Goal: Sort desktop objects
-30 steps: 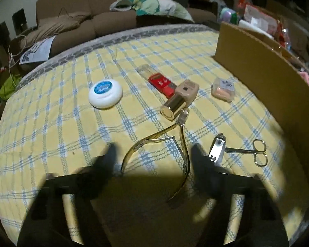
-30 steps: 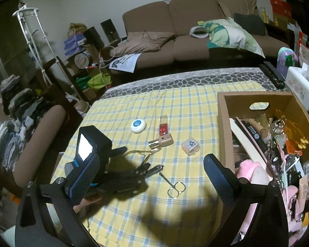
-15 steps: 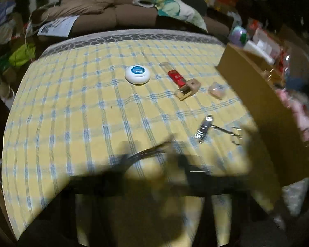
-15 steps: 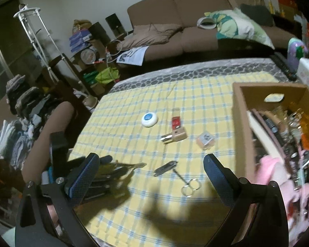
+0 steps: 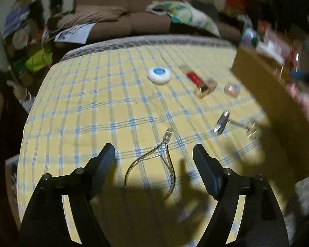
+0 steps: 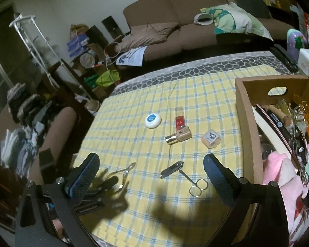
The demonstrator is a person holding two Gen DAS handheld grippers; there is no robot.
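tablecloth: I see woven cloth, matt, yellow with blue checks
cuticle nipper: shiny bare metal, lying on that cloth
nail clipper: polished metal, right of the nipper
scissors: glossy metal
round tin: smooth white plastic
box: matt brown cardboard at the cloth's right edge
sofa: brown fabric

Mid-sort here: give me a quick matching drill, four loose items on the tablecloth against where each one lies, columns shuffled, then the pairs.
Things:
1. cuticle nippers
2. round white tin
3. small scissors
4. nail clippers

Places:
A. nearest the cardboard box
B. between the opening jaws of the left gripper, untouched
C. farthest toward the sofa side
D. just left of the scissors' tips

Pairs: 1-B, 2-C, 3-A, 4-D
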